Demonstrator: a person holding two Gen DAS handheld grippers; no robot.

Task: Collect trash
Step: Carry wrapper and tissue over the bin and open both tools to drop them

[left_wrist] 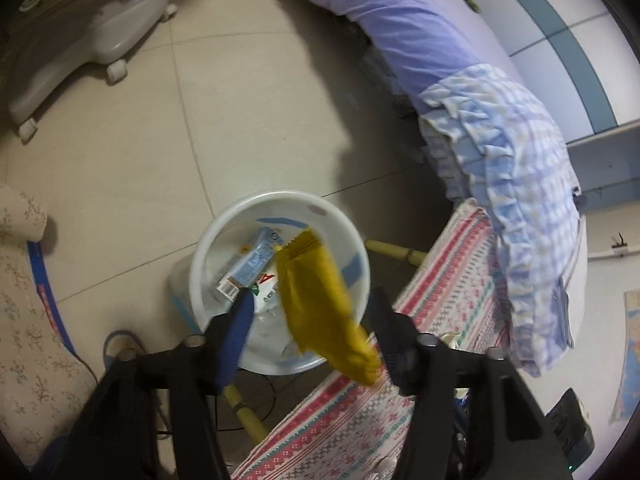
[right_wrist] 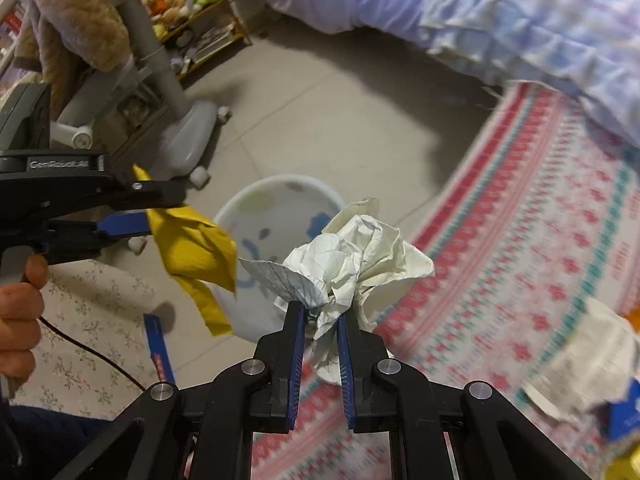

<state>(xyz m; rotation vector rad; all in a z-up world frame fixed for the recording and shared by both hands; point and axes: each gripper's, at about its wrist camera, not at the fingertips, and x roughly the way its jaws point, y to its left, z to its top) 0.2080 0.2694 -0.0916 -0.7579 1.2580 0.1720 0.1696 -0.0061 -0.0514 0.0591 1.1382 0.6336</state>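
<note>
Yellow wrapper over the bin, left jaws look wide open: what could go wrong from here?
1. The yellow wrapper hangs partly past the near rim of the white bin; it may snag there or land on the patterned rug.
2. The crumpled paper in the right gripper is pinched only at its lower edge and could slip.
3. The left gripper crowds the opening, so the grippers could collide.

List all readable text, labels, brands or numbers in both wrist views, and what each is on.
"GenRobot.AI": white lettering, slightly blurred, on the black body of the left gripper, seen in the right wrist view.
Carton in the white bin: barcode and print, too blurred to read.
Blue strip on the floor: red marks, unreadable.
Printed paper on the patterned cloth: too blurred to read.
</note>
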